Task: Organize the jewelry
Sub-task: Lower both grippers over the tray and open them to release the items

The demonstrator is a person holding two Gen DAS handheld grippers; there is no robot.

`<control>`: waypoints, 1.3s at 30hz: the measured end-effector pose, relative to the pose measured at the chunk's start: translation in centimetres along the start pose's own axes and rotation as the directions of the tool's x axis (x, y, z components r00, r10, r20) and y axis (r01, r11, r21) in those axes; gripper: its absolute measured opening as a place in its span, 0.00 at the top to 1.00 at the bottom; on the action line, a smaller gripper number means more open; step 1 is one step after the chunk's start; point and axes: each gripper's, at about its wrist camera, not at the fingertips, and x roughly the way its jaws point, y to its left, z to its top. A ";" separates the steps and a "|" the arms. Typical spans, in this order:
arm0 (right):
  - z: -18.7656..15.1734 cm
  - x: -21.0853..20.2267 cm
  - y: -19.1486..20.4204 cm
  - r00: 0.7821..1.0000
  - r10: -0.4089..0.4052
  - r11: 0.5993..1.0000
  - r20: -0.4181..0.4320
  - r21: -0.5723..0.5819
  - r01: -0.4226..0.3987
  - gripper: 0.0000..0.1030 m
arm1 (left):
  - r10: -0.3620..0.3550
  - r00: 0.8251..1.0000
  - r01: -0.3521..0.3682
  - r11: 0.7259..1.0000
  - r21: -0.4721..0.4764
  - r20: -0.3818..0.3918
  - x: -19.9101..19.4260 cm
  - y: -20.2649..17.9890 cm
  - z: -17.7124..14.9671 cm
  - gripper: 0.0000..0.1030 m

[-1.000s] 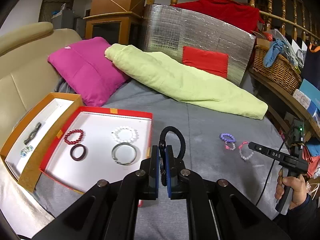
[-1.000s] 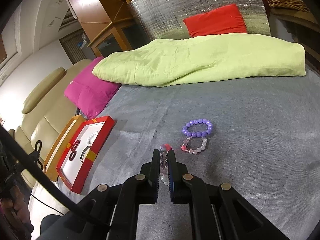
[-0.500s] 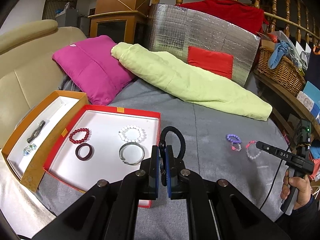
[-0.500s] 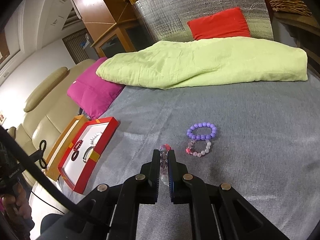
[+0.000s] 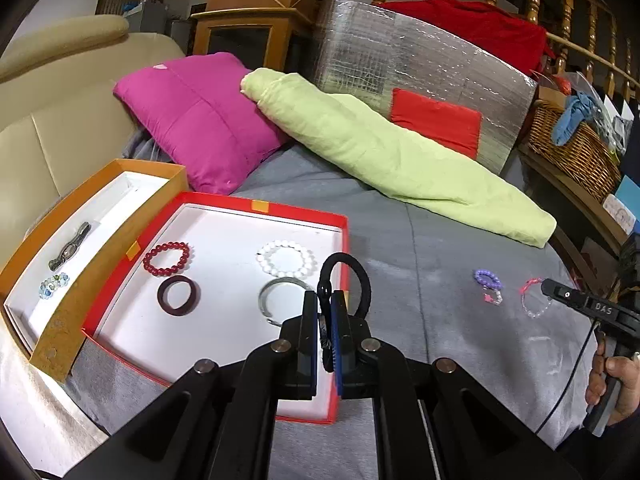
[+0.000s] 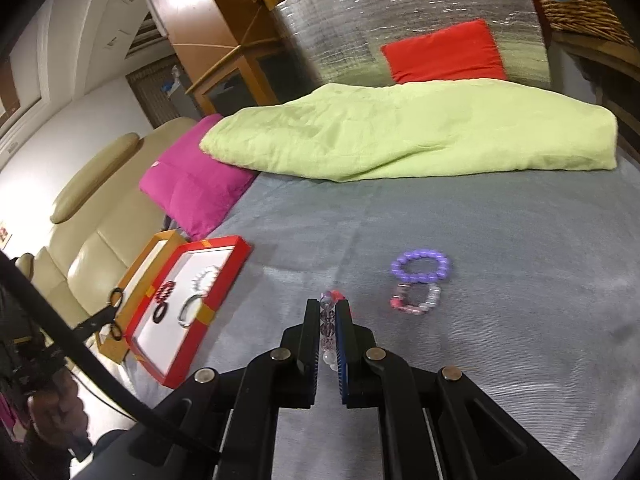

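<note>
**Two pieces in hand, two loose on the bed**

- Left gripper [image 5: 328, 312]: your jaws are clamped on a black loop [image 5: 362, 280], held above the right rim of the red tray [image 5: 256, 204].
- Red tray contents: red bead bracelet [image 5: 166, 258], dark bangle [image 5: 179, 295], white bead bracelet [image 5: 285, 258], metal bangle [image 5: 280, 300].
- Orange box [image 5: 56, 332], just beside the tray: a metal clip [image 5: 70, 246] and a pale bead piece [image 5: 54, 284].
- Right gripper [image 6: 329, 326]: jaws pinched on a clear-and-pink bead bracelet [image 6: 328, 328].
- Loose on the grey blanket [image 6: 500, 220]: purple bracelet [image 6: 420, 266] touching a pink-and-clear one [image 6: 416, 300].

Risks: release the loop here and it may catch the rim and fall outside, or land on the metal bangle. The bracelet, gripped by few beads, could slip or swing free.
</note>
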 end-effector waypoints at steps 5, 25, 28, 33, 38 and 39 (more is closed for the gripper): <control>0.9 1.9 5.4 0.998 0.066 0.995 -0.026 -0.070 -0.067 0.92 | 0.020 1.000 -0.020 1.000 -0.017 -0.018 1.1 2.1 0.1 0.94; -0.5 12.7 20.1 0.949 0.233 0.947 -0.210 -0.173 -0.271 0.92 | 0.117 0.988 -0.124 0.990 -0.068 -0.105 6.3 8.3 1.3 0.94; -1.0 13.8 20.6 0.946 0.226 0.946 -0.233 -0.177 -0.270 0.92 | 0.140 0.983 -0.149 0.986 -0.075 -0.119 6.6 8.7 1.3 0.94; -1.6 14.5 21.0 0.944 0.214 0.946 -0.251 -0.187 -0.264 0.92 | 0.153 0.980 -0.164 0.983 -0.082 -0.130 6.7 9.0 1.3 0.94; -1.7 14.6 21.3 0.943 0.214 0.946 -0.254 -0.188 -0.265 0.92 | 0.162 0.977 -0.174 0.981 -0.082 -0.135 6.6 9.2 1.3 0.94; -1.7 14.6 21.4 0.943 0.213 0.946 -0.255 -0.189 -0.265 0.92 | 0.163 0.977 -0.175 0.981 -0.083 -0.136 6.6 9.3 1.3 0.94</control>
